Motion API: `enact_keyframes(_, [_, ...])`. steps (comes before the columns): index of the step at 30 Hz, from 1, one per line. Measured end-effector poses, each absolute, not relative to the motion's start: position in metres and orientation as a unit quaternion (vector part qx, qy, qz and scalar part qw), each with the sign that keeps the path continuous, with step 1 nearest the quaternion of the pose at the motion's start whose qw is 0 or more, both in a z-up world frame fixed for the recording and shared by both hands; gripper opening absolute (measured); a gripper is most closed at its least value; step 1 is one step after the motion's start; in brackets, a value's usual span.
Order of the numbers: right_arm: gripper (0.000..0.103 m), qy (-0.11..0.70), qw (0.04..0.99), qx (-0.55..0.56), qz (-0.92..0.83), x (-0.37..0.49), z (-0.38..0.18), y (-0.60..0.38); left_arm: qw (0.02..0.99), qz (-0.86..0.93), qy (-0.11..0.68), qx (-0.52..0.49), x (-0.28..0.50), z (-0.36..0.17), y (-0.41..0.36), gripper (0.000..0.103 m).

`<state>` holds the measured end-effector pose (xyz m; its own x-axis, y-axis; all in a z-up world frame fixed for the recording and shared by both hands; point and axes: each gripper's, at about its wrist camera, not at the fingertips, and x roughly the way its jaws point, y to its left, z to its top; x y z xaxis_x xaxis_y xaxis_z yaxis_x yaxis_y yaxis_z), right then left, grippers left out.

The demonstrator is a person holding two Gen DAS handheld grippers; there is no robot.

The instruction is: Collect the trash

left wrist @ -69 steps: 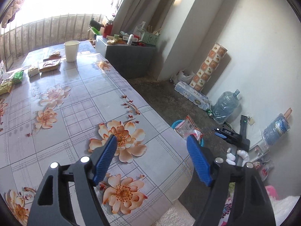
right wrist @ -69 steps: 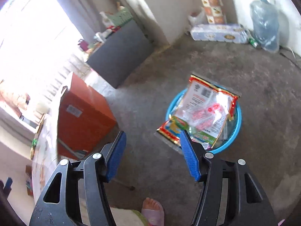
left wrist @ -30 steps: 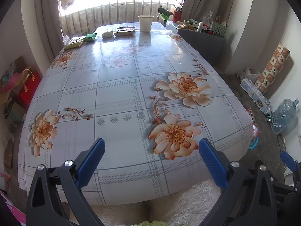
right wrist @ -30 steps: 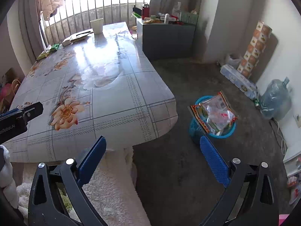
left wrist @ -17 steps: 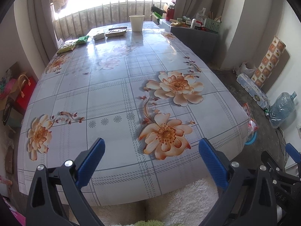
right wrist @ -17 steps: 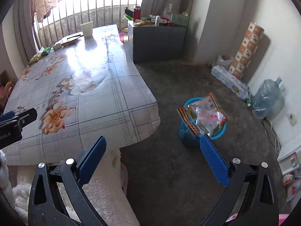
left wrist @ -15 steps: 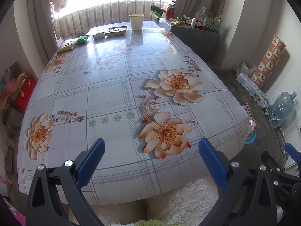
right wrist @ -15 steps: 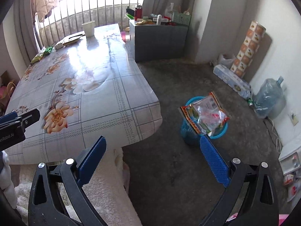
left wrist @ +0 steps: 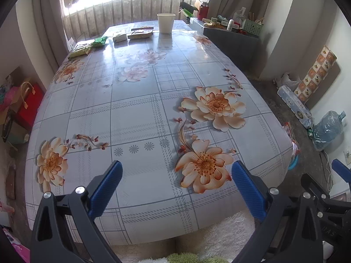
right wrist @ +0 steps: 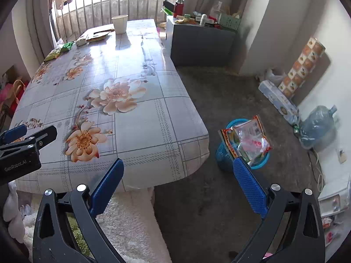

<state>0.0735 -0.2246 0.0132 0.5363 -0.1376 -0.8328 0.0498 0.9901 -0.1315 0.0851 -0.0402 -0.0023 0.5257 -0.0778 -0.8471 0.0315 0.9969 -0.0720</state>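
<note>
Both grippers are open and empty, held at the near end of the flowered table [left wrist: 136,118]. My left gripper [left wrist: 175,182] faces along the tabletop. My right gripper [right wrist: 177,175] hangs past the table's right corner, over the floor. Far down the table lie several snack wrappers: a yellow-green packet [left wrist: 80,50], a green one [left wrist: 99,41], a white pack [left wrist: 119,36] and a brown packet [left wrist: 140,33], beside a white paper cup [left wrist: 166,23]. A blue bin [right wrist: 226,153] on the floor at the right holds wrappers [right wrist: 248,140] that stick out of its top.
A grey cabinet [right wrist: 201,39] with clutter stands at the far right of the table. A water jug [right wrist: 316,127], a long pack [right wrist: 278,100] and a patterned roll [right wrist: 300,65] line the right wall. Red bags [left wrist: 28,100] sit left of the table. A white rug [right wrist: 131,219] lies below.
Both grippers have drawn back from the bin and turned toward the table. In the last half second the views shifted only slightly. Both stay open.
</note>
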Motion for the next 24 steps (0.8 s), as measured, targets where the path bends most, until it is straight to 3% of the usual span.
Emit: enact_keyframes(24, [0.096,0.467,0.879,-0.069,-0.067,0.092,0.062,-0.212,0.873,-0.047,0.483,-0.036,0.115,0.039,-0.02,0.097])
